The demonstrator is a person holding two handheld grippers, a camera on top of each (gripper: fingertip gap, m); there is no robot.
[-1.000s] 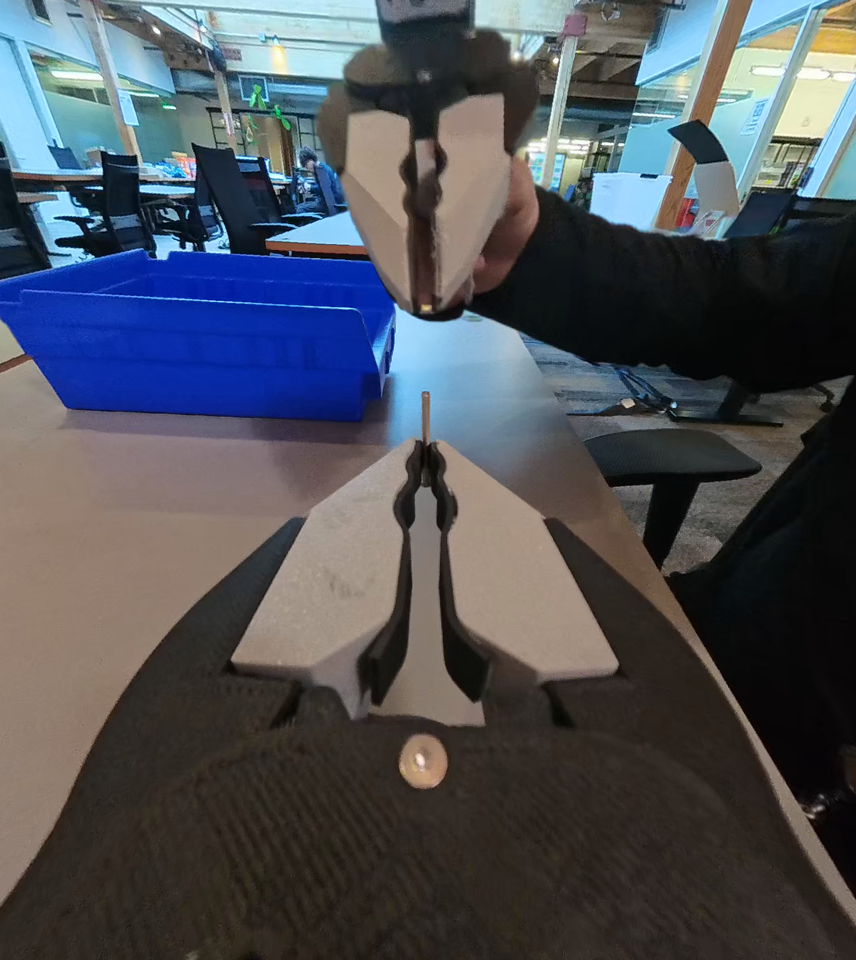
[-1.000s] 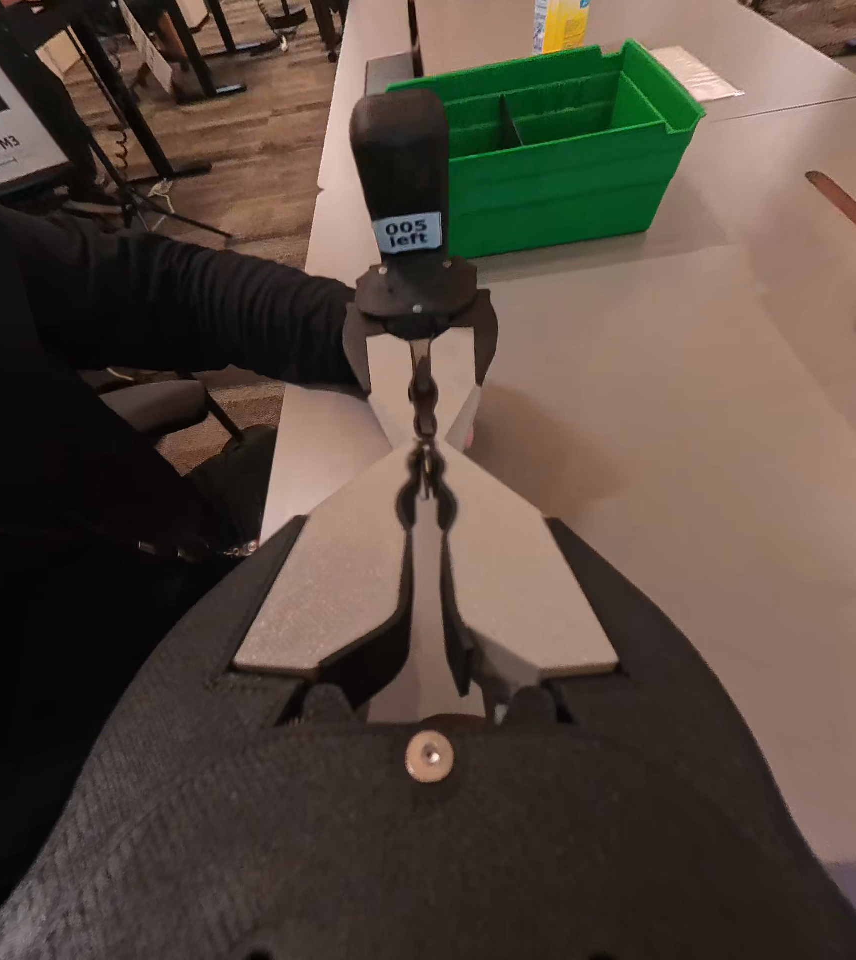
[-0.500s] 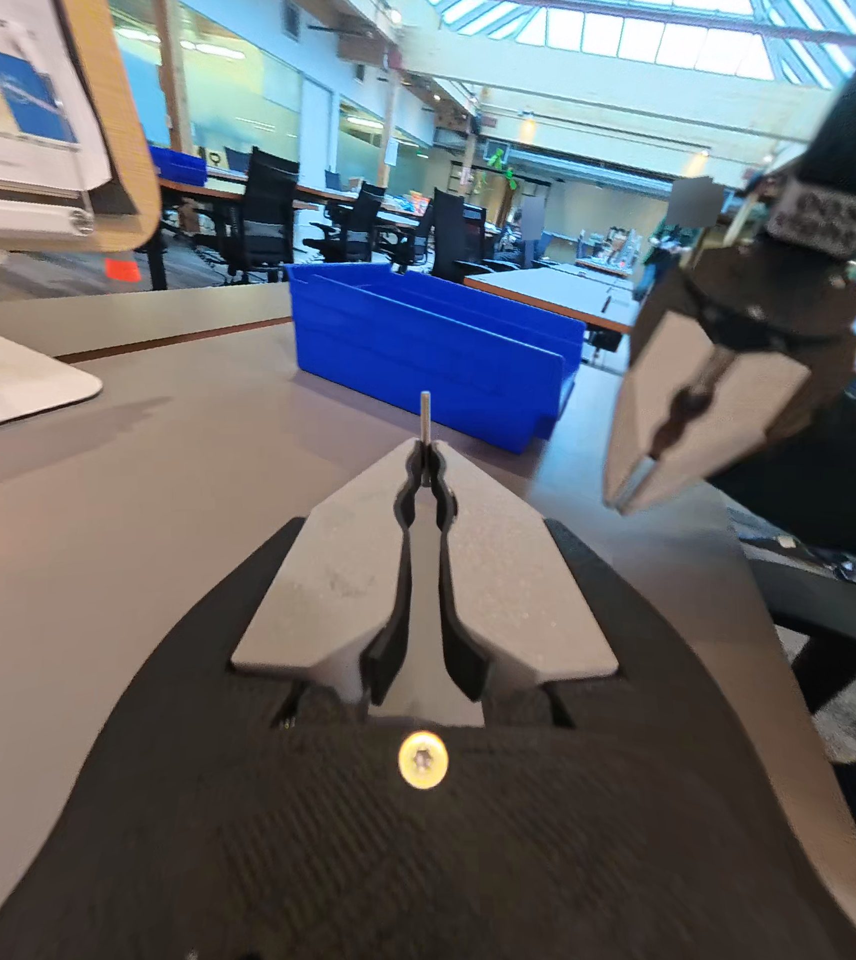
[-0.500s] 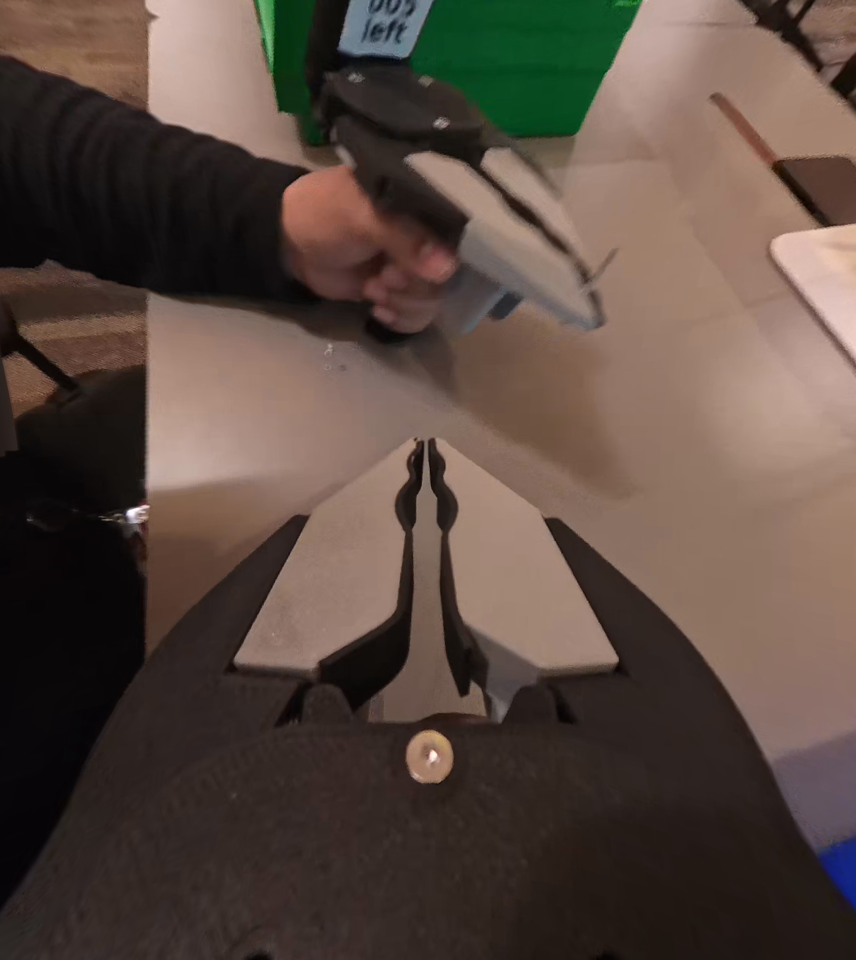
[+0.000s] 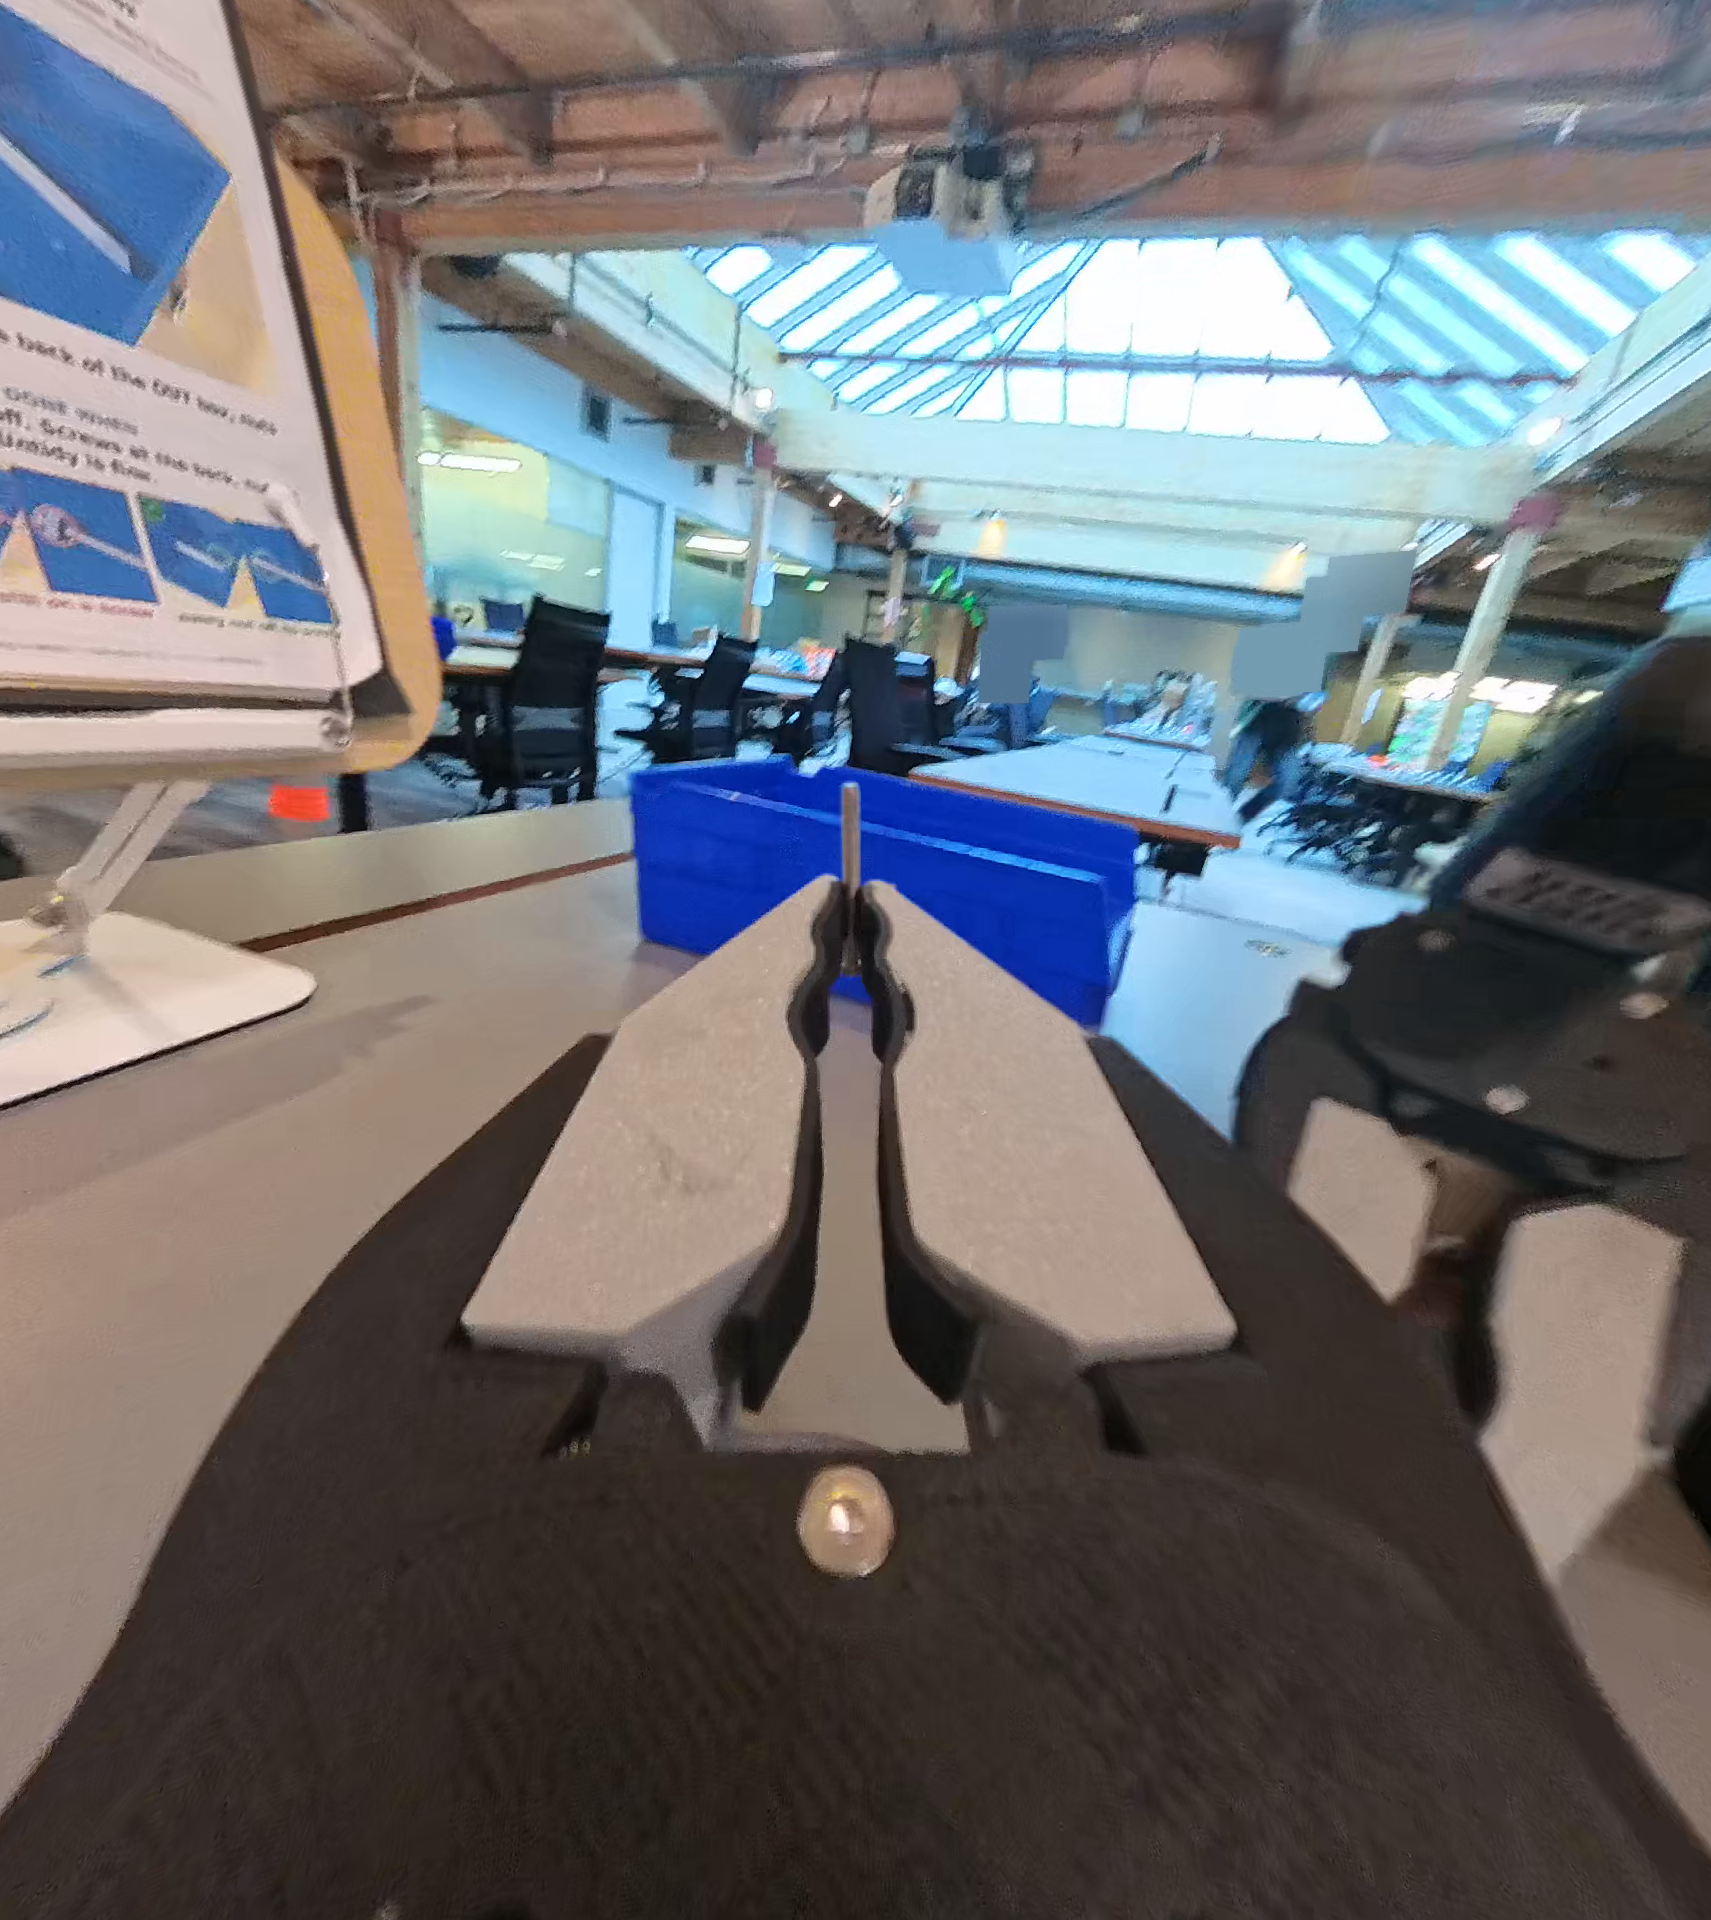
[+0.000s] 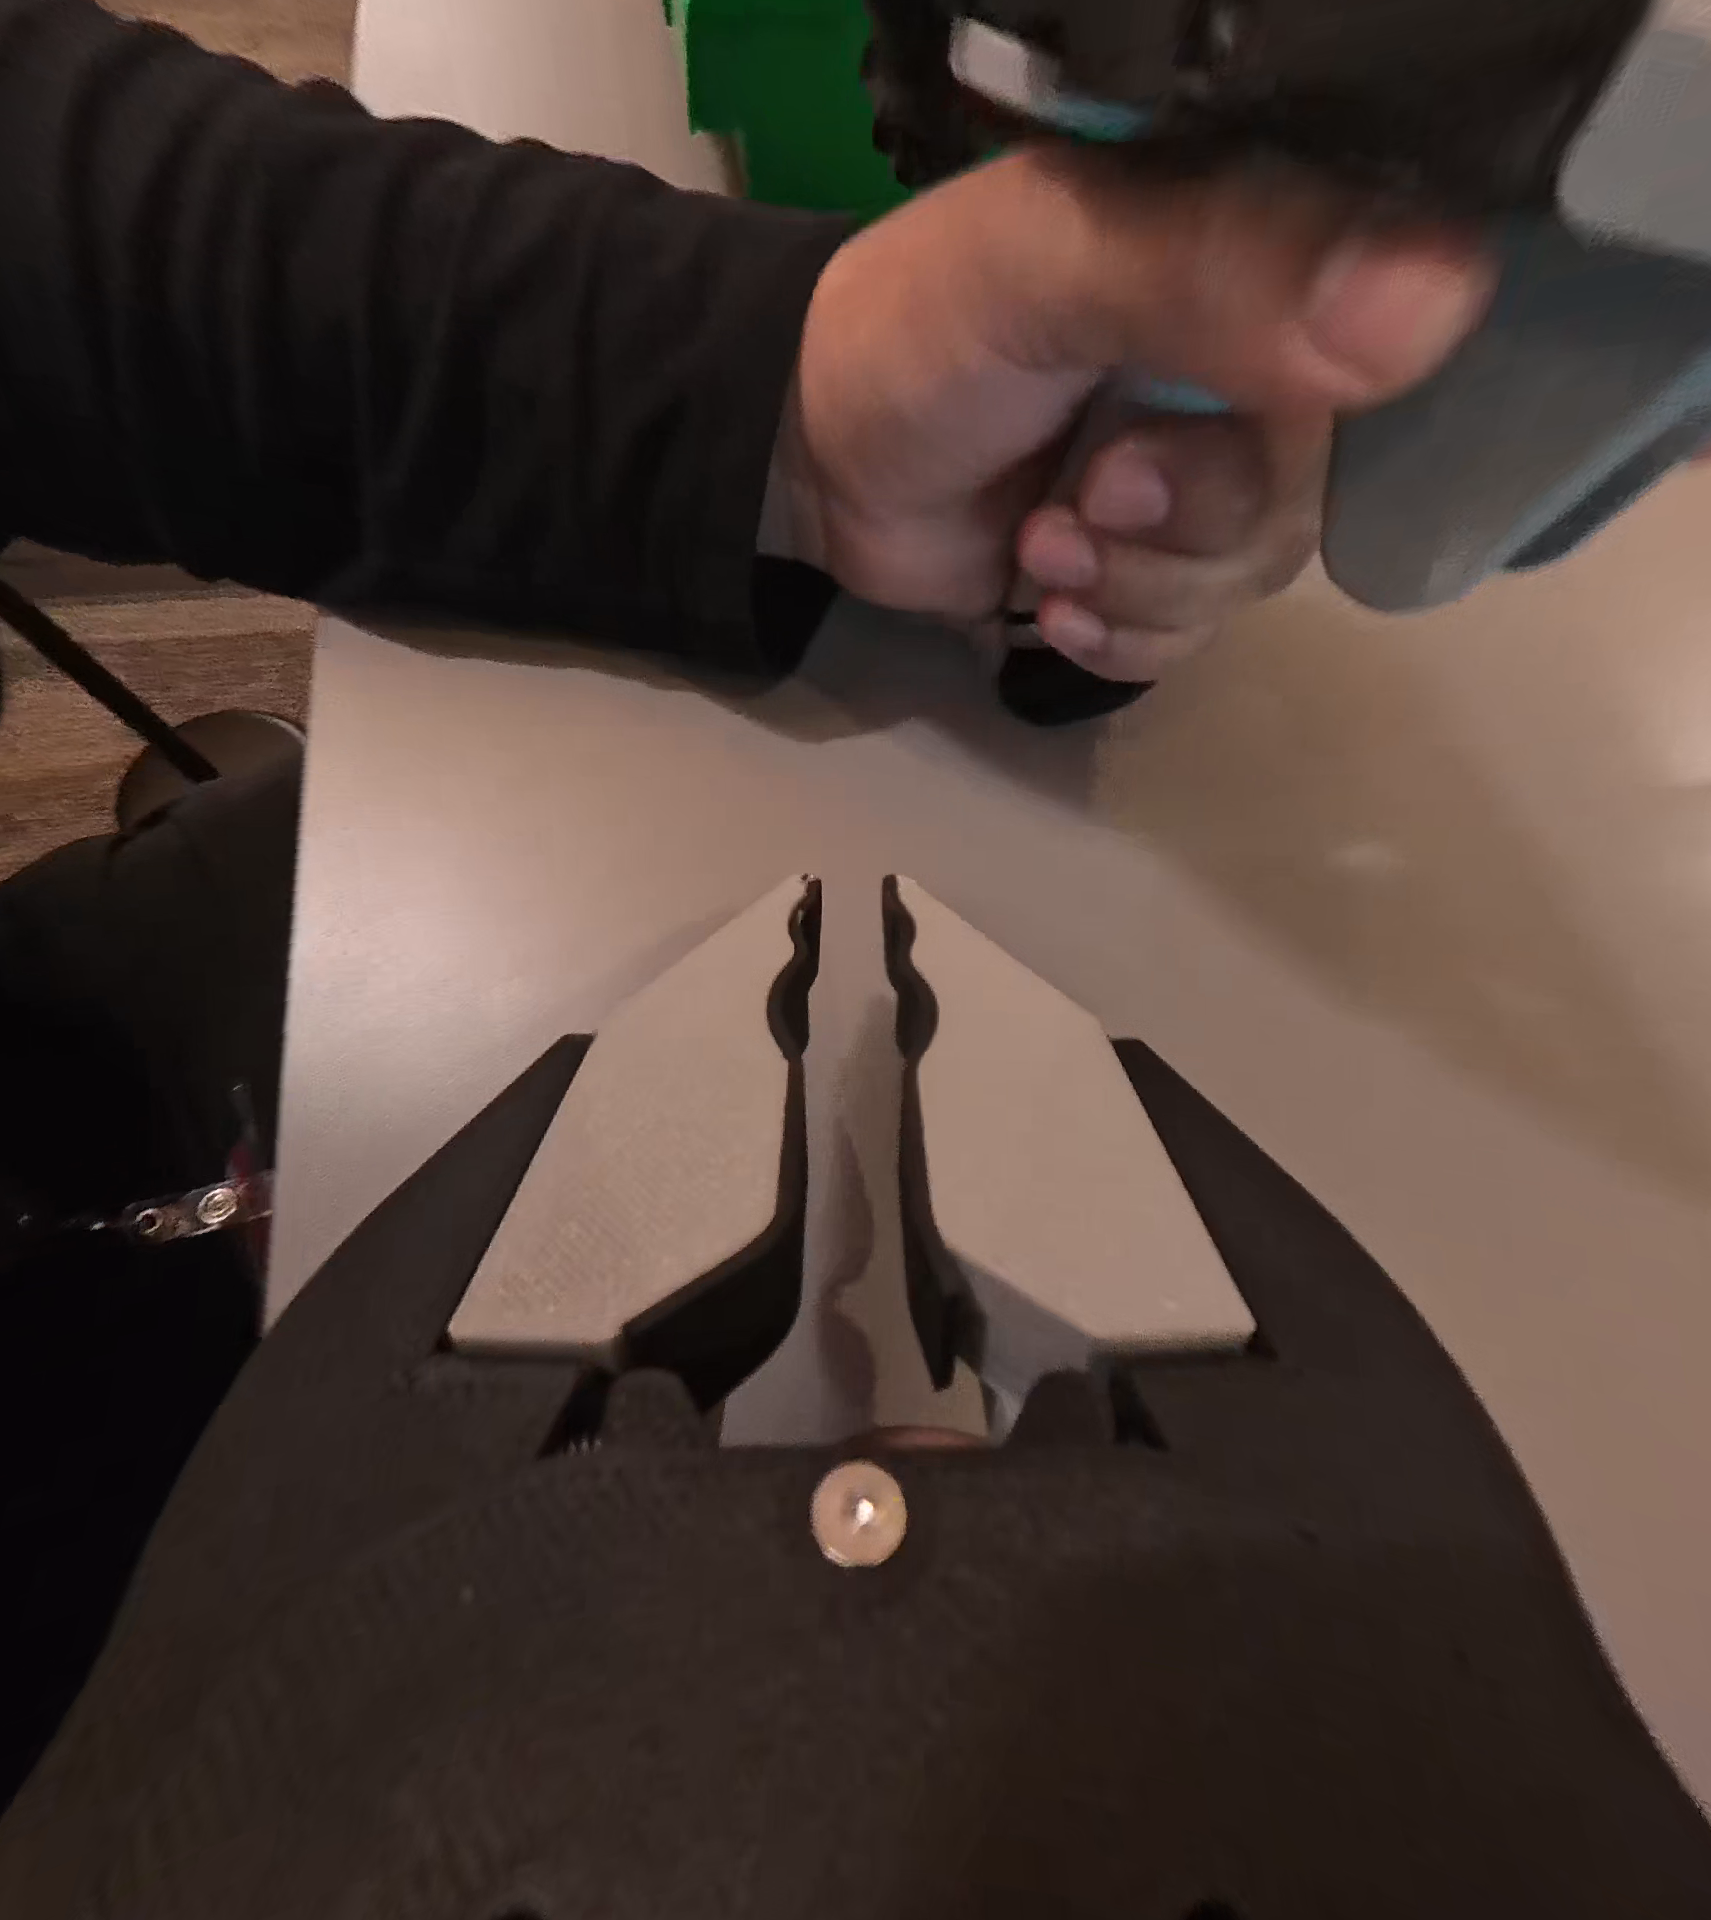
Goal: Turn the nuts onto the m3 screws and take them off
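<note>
Left wrist view, thin bare silver screw [image 5: 849, 831], upright, pinched by left gripper [image 5: 851, 914]

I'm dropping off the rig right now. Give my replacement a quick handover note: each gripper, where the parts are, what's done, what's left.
Left gripper: shut on the M3 screw, which stands upright out of the fingertips, in front of the blue bin.
Right gripper: open, nothing between its fingers, above bare table. It shows blurred at the right edge of the left wrist view.
Nut: none visible on the screw's exposed shaft or in either view.
Green bin: behind the hand holding the left gripper.
Done: screw is bare.
Left: probably put this screw away or fetch a nut; I can't tell which.
</note>
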